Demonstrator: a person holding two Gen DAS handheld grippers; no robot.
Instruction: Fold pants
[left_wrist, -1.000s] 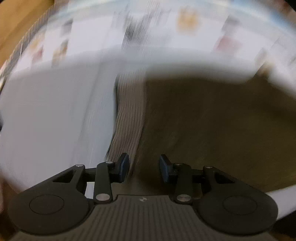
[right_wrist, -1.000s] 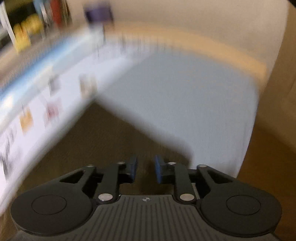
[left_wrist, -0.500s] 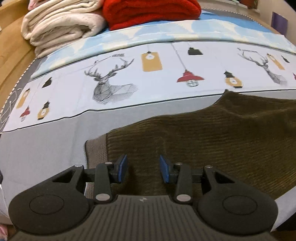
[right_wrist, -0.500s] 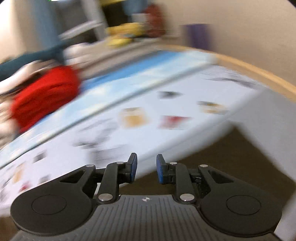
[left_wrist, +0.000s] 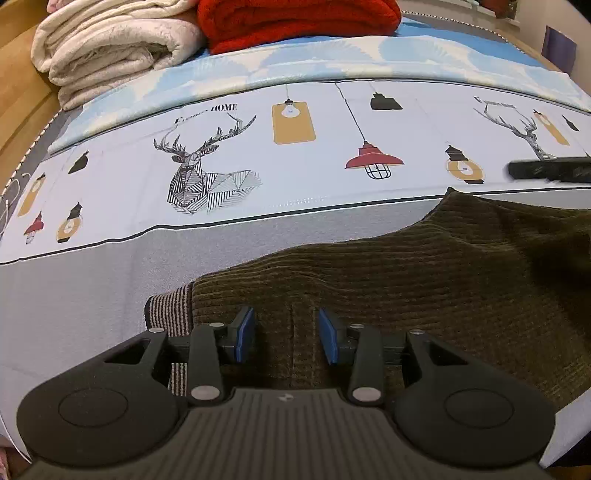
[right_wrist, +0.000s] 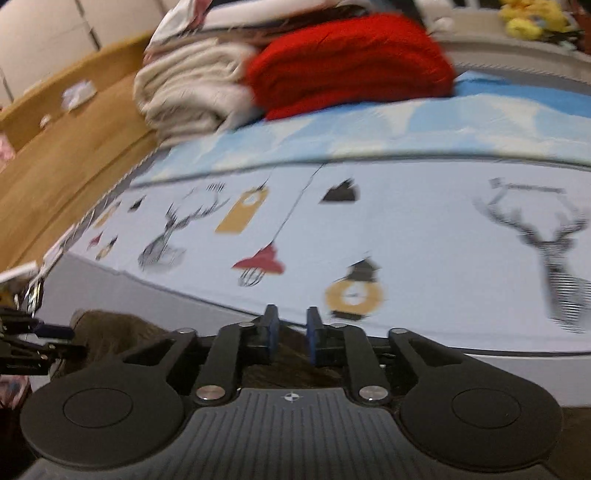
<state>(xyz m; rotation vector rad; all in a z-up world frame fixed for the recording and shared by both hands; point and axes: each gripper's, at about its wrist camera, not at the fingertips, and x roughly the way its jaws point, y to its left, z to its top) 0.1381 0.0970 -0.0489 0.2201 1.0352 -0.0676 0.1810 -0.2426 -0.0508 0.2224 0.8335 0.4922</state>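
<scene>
1. Across the whole background lies the bedspread (left_wrist: 110, 280), grey along its near band, white farther back with printed deer and lamps, pale blue beyond.
2. Olive-brown corduroy pants (left_wrist: 424, 280) lie spread on the grey band, reaching the white print at their far corner; a striped lining (left_wrist: 168, 306) shows at the left edge.
3. Red blanket (left_wrist: 295, 22), folded, sits at the far end of the bed.
4. Cream blanket (left_wrist: 110, 48), folded, lies just left of the red one, touching it.
5. Left gripper (left_wrist: 287, 334): released, blue pads apart, low over the pants by a seam.
6. Right gripper (right_wrist: 291, 334): released, pads narrowly apart, over the pants' (right_wrist: 122, 328) far edge; this view is blurred.
</scene>
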